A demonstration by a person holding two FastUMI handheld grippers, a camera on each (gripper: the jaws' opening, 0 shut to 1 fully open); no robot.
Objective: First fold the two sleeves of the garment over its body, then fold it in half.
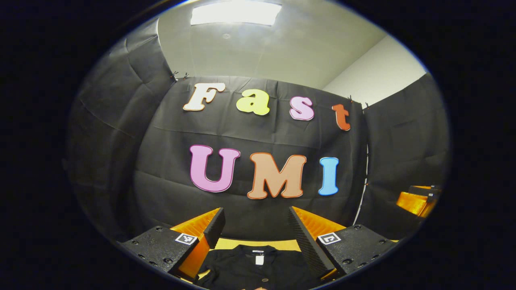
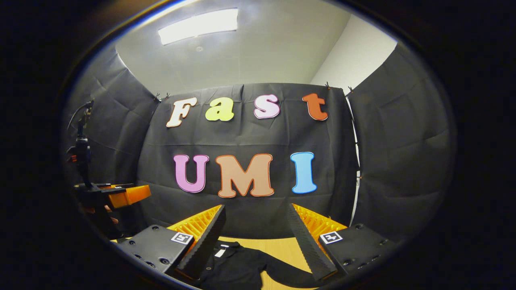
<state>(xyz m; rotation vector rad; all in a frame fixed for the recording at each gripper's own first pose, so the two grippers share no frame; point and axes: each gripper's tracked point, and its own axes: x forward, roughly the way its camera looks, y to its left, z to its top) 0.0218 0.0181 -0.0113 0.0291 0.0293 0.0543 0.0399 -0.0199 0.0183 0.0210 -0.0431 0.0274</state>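
From the left gripper view I see my left gripper point(image 1: 256, 229) held up above the bench point(image 1: 258, 244), its fingers spread wide apart with nothing between them. Below it lies the black garment point(image 1: 258, 270), a collared shirt with a white neck label and a button at the placket, flat on the wooden surface with its collar toward the far wall. At the right edge of that view I catch the right gripper point(image 1: 417, 201), well apart. From the right gripper view the right gripper point(image 2: 256, 229) also stands spread open and empty, above the bench point(image 2: 282, 245); the garment point(image 2: 238, 264) lies under it with one short sleeve point(image 2: 290, 276) stretched out to the side. The left gripper point(image 2: 121, 195) shows at the far left, held by a hand point(image 2: 100, 213). I see no containers here.
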